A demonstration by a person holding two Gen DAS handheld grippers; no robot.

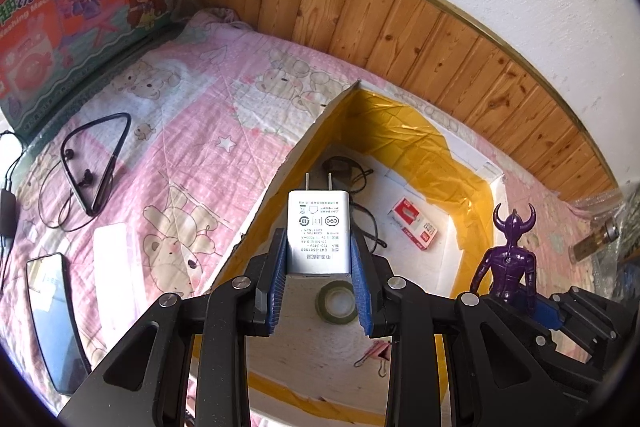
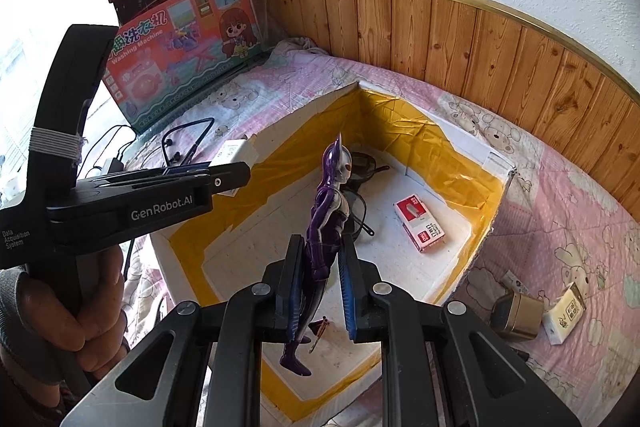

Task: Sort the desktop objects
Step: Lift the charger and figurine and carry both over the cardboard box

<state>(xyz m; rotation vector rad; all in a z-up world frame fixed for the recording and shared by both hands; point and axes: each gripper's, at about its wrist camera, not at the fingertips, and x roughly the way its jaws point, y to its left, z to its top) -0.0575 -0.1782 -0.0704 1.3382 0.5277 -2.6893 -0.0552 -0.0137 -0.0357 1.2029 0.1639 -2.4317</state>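
My left gripper [image 1: 319,245] is shut on a white plug-in charger [image 1: 318,227], prongs pointing away, above the near left part of a white foam box lined with yellow tape [image 1: 400,131]. My right gripper [image 2: 320,251] is shut on the waist of a purple horned figure [image 2: 329,203], held upright over the same box [image 2: 460,163]. In the left wrist view the figure [image 1: 508,267] shows at the right. The right wrist view has the left gripper [image 2: 224,175] and a hand [image 2: 80,311] at the left. In the box lie a red-and-white small carton [image 2: 420,225], a tape roll [image 1: 336,303] and black glasses [image 1: 366,223].
On the pink bedspread left of the box lie neckband earphones [image 1: 96,163], a dark phone [image 1: 52,319] and a white flat item [image 1: 112,259]. Toy boxes [image 2: 180,55] lean at the back left. A brass-coloured box [image 2: 516,313] and a white carton [image 2: 566,311] sit right of the foam box. Wood panelling [image 2: 480,43] lines the wall.
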